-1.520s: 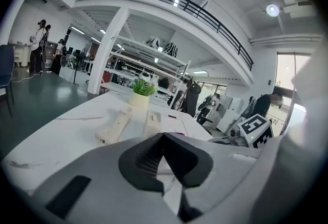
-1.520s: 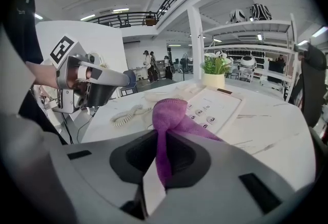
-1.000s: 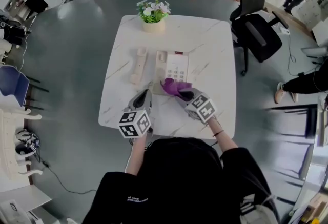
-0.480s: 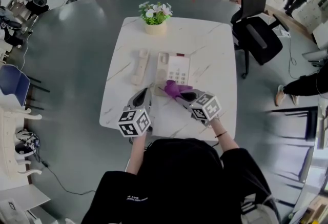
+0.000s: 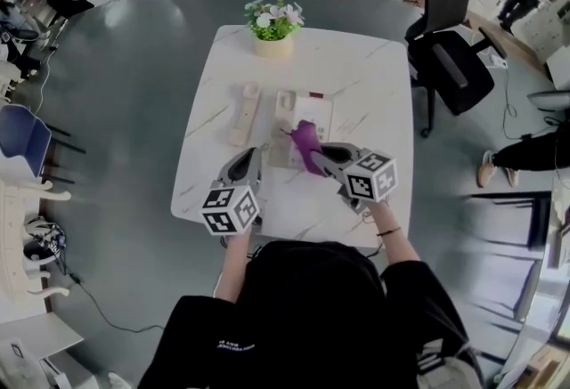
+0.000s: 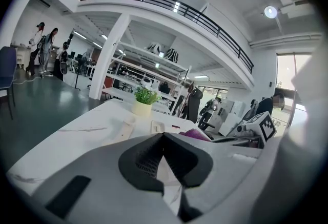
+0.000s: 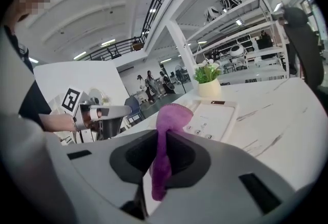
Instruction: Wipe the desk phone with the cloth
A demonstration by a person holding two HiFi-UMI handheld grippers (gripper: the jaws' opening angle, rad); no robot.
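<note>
The beige desk phone lies on the white marble table. Its handset is off the cradle and rests on the table to its left. A purple cloth hangs over the phone's near edge, and my right gripper is shut on it. In the right gripper view the cloth stands up between the jaws of my right gripper, in front of the keypad. My left gripper is shut and holds nothing, just near-left of the phone. Its tips meet, pointing towards the handset.
A potted plant stands at the table's far edge. A black office chair is beside the table's right side. Grey floor surrounds the table. A person's legs show at the far right.
My right gripper has swung a little to the right and lifted the cloth, which now stands narrower over the phone's near edge. The left gripper has barely moved.
</note>
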